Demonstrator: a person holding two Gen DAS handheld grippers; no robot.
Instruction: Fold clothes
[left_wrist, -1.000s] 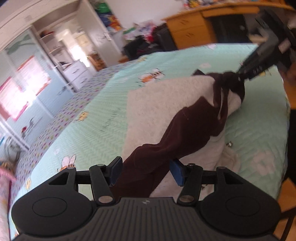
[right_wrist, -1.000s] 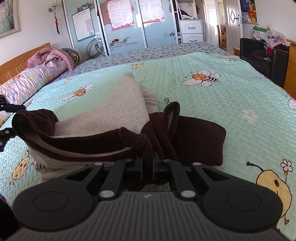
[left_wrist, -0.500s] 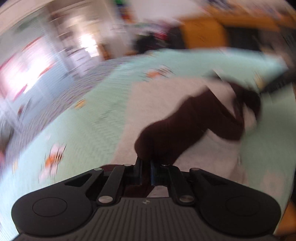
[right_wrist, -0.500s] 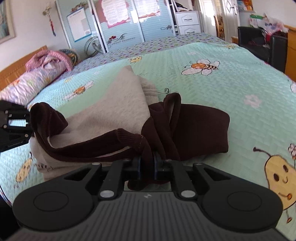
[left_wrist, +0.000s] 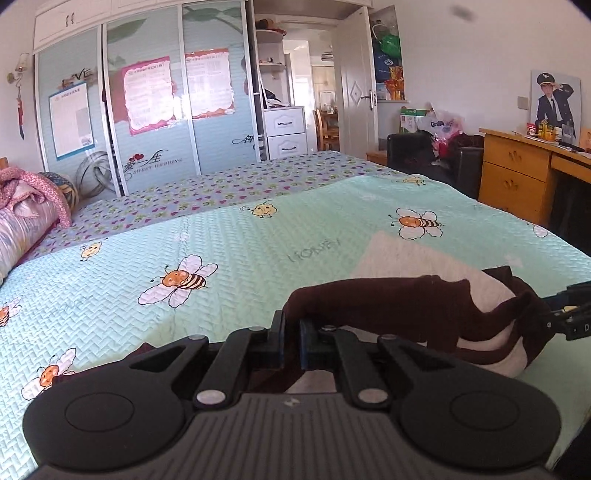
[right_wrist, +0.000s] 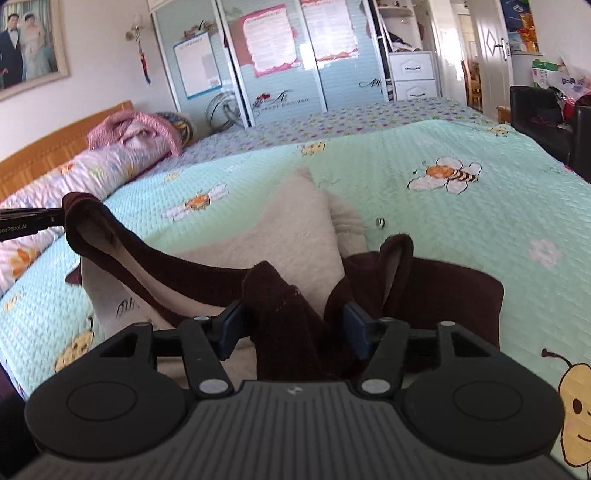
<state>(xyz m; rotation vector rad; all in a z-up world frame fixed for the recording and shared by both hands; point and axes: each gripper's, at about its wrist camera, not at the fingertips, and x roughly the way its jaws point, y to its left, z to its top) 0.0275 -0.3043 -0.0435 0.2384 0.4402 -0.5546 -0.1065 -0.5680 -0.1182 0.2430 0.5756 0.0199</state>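
A dark brown garment with a cream fleece lining (right_wrist: 295, 236) lies bunched on the mint bee quilt (right_wrist: 461, 229). In the left wrist view my left gripper (left_wrist: 291, 332) is shut on the garment's brown edge (left_wrist: 406, 306), which hangs taut toward my right gripper (left_wrist: 557, 314) at the right edge. In the right wrist view my right gripper (right_wrist: 293, 328) has its jaws opening. A fold of brown cloth (right_wrist: 284, 314) lies loose between the blue pads (right_wrist: 231, 328). At the far left, my left gripper (right_wrist: 55, 218) holds the lifted brown hem (right_wrist: 79, 212).
The bed's quilt (left_wrist: 258, 266) stretches wide ahead. Rolled pink bedding (right_wrist: 85, 173) lies along the wooden headboard (right_wrist: 55, 136) on the left. A wardrobe with sliding doors (left_wrist: 155, 118) stands behind, and a wooden desk (left_wrist: 517, 173) and a black chair (left_wrist: 413, 151) on the right.
My left gripper went from open to shut on the brown edge, rolled level and rose with it. My right gripper went from shut on the brown cloth to jaws apart.
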